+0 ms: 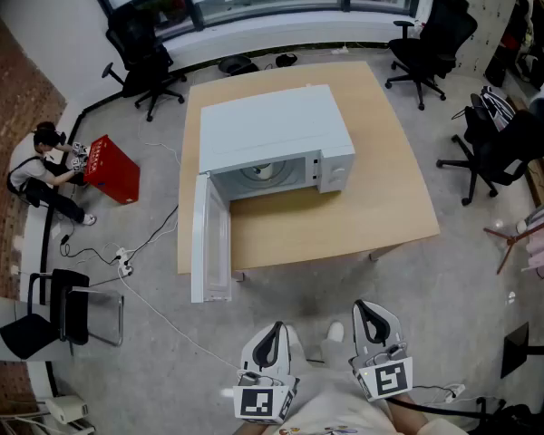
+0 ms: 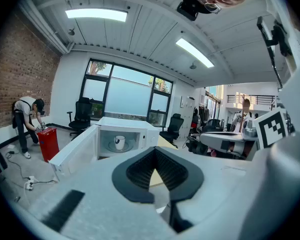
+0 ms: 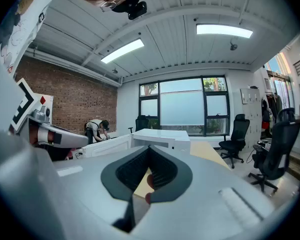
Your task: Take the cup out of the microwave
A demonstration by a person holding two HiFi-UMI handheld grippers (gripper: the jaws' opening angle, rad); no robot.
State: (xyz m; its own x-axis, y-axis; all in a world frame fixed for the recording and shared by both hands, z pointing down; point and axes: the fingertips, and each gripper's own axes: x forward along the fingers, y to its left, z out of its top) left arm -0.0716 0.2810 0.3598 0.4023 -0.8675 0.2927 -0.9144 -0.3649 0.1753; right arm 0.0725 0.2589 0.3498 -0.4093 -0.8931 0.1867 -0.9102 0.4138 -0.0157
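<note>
A white microwave [image 1: 272,130] stands on a wooden table [image 1: 381,198], its door [image 1: 208,238] swung open toward the left past the table's front edge. In the left gripper view a white cup [image 2: 119,142] sits on the turntable inside the microwave [image 2: 140,129]. Both grippers hang low near my body, well short of the table. My left gripper [image 1: 275,327] is shut with nothing in it, its tips meeting in its own view [image 2: 155,149]. My right gripper [image 1: 364,306] is also shut and empty [image 3: 150,147]. From the right gripper view the microwave [image 3: 162,136] shows but the cup is hidden.
A person [image 1: 41,175] crouches by a red box [image 1: 111,169] at the left. Cables and a power strip [image 1: 122,261] lie on the floor before the table. Black office chairs [image 1: 431,34] stand round the table, and a low black chair [image 1: 59,311] is at the near left.
</note>
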